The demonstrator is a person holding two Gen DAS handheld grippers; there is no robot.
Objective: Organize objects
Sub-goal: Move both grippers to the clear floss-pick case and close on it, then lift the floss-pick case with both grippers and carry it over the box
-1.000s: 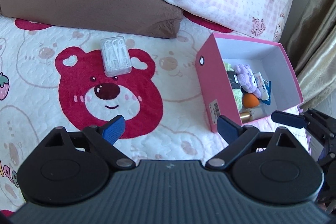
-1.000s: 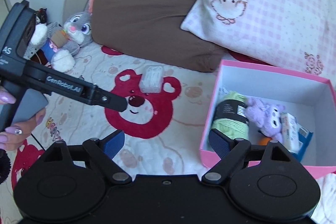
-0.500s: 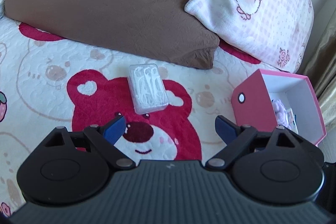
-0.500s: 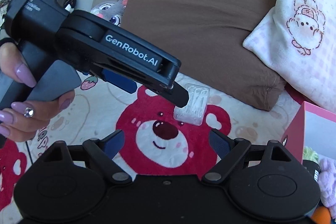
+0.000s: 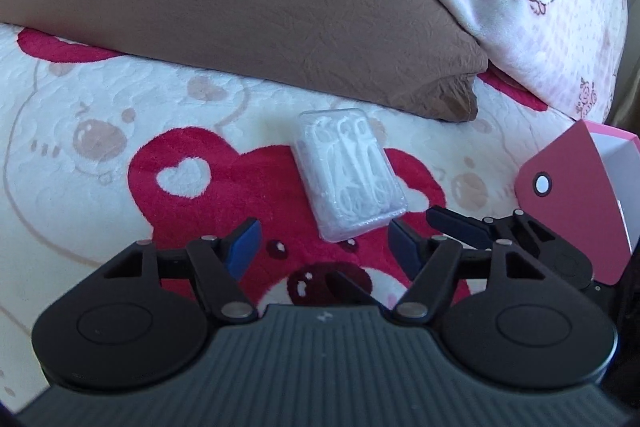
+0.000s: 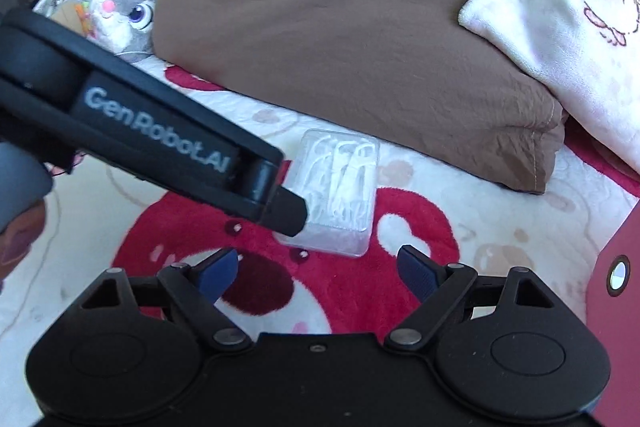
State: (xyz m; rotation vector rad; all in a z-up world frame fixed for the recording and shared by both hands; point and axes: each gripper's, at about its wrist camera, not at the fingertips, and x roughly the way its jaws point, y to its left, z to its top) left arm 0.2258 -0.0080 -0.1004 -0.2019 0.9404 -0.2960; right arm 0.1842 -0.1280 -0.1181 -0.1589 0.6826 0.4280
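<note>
Clear floss-pick case (image 5: 349,173), one, between closing left hand-held gripper (image 5: 323,243); right (image 6: 316,273) unclenched.

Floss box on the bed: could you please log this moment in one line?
floss box: on blanket, not held | left gripper: closing, empty | right gripper: open, empty | pink box: right
</note>
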